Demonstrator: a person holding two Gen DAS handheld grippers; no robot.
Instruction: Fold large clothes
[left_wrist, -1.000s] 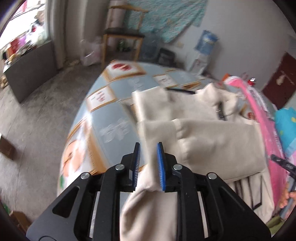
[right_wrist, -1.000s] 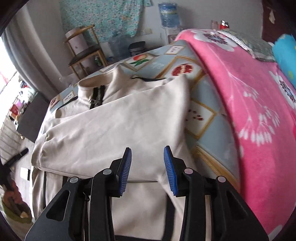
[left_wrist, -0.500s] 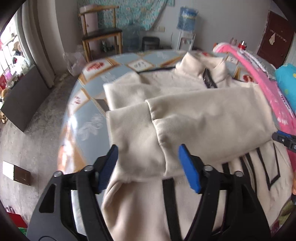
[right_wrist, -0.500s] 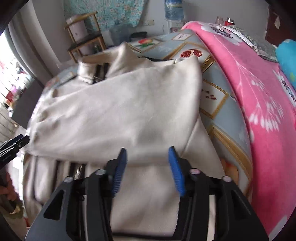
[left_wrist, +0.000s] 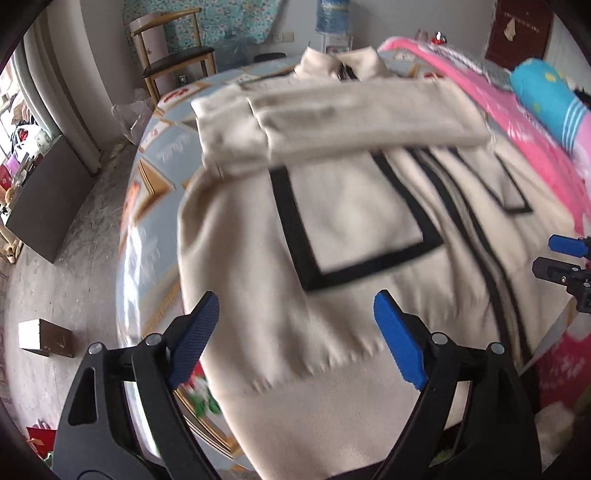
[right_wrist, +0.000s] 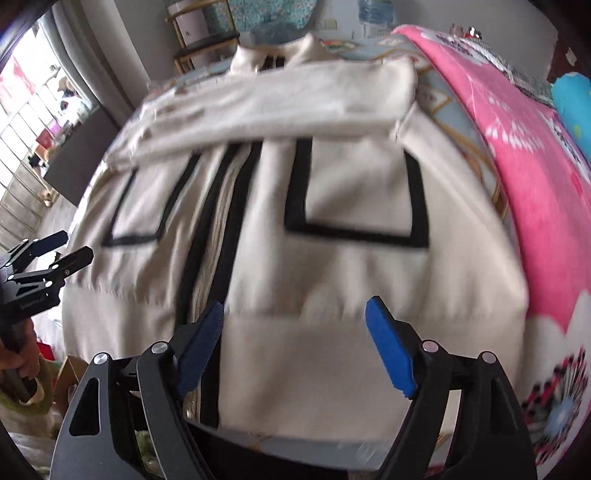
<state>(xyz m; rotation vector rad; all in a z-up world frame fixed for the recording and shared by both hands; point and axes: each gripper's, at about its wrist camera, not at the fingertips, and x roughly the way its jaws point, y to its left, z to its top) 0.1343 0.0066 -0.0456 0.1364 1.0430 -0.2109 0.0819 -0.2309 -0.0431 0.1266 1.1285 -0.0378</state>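
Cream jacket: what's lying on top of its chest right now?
Both sleeves lie folded across the cream jacket, under the collar. They cover the upper chest and the pocket tops.

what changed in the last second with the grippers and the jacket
Both hand-held grippers, left and right, pulled back toward the cream jacket's hem, jaws just opened wide; the left let go of the sleeve. Sleeves stay folded across the chest.

Bed: jacket, seemingly blanket.

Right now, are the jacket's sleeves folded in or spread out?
Folded in: both sleeves lie crosswise over the chest of the cream jacket, whose lower half remains spread flat.
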